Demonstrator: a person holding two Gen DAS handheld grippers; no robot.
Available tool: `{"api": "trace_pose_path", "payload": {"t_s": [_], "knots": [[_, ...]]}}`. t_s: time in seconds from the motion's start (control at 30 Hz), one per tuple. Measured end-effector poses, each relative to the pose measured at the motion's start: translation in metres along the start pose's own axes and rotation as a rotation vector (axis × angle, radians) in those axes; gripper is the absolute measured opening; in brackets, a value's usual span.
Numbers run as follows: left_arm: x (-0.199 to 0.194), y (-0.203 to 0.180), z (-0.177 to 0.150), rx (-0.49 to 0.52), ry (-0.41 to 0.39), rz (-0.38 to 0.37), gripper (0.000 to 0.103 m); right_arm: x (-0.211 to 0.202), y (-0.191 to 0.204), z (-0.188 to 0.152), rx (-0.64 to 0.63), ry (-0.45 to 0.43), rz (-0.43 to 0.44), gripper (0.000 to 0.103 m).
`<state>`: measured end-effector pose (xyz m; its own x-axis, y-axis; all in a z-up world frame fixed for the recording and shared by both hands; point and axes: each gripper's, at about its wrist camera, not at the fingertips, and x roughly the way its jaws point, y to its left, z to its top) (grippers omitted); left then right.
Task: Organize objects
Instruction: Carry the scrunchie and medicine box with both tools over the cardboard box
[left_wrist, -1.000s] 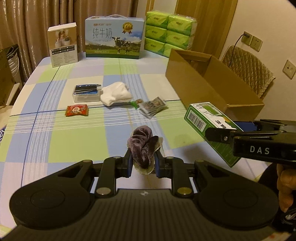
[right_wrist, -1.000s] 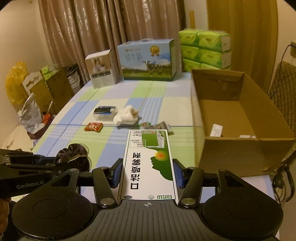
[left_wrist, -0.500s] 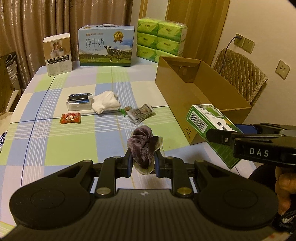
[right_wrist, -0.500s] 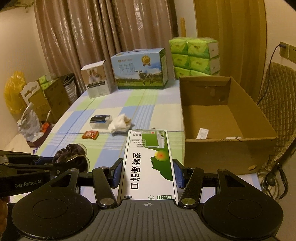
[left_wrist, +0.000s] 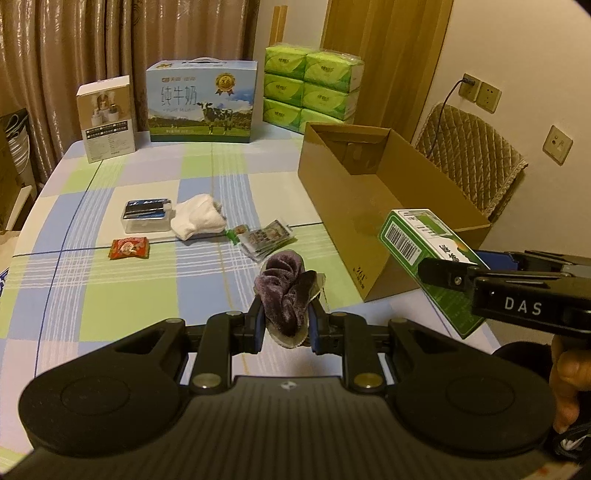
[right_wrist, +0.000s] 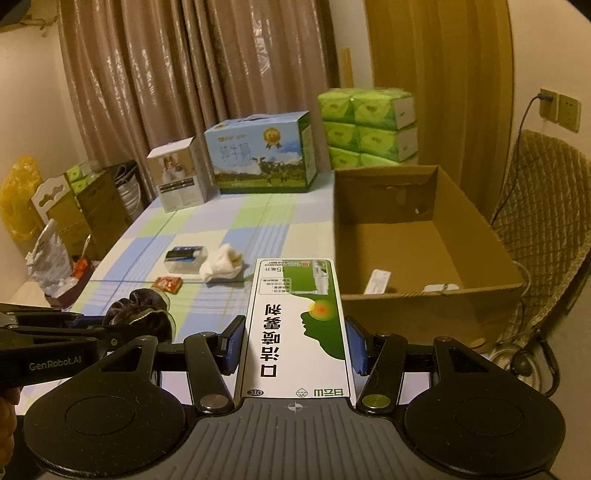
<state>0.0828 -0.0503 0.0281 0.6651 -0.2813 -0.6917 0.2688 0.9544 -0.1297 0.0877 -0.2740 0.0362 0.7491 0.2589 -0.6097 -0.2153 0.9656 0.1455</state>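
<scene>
Sitting open, cardboard box (right_wrist: 424, 236), paper slips (right_wrist: 376, 281) inside

A bunched purple scrunchie (left_wrist: 286, 295) sits low at centre of the left view, off the surface. A green-and-white medicine box (right_wrist: 297, 325) lies lengthwise at lower centre of the right view. An open cardboard box (right_wrist: 424, 236) stands at right, nearly empty.

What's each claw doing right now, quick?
Left claw: shut on the purple scrunchie.
Right claw: shut on the green and white medicine box.
</scene>
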Motion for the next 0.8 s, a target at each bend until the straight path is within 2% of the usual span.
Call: {"api": "trace_pose_path", "payload": {"t_s": [0.5,0.8], "knots": [[0.030,-0.054,0.037,0.079,-0.007,-0.085,0.018,-0.009,-0.065,0.022,0.031,-0.030,-0.117,0.052],[0.060,-0.088,0.071,0.138,-0.003,-0.123,0.018,0.001,-0.115,0.050,0.052,-0.041,-0.161,0.052]]}}
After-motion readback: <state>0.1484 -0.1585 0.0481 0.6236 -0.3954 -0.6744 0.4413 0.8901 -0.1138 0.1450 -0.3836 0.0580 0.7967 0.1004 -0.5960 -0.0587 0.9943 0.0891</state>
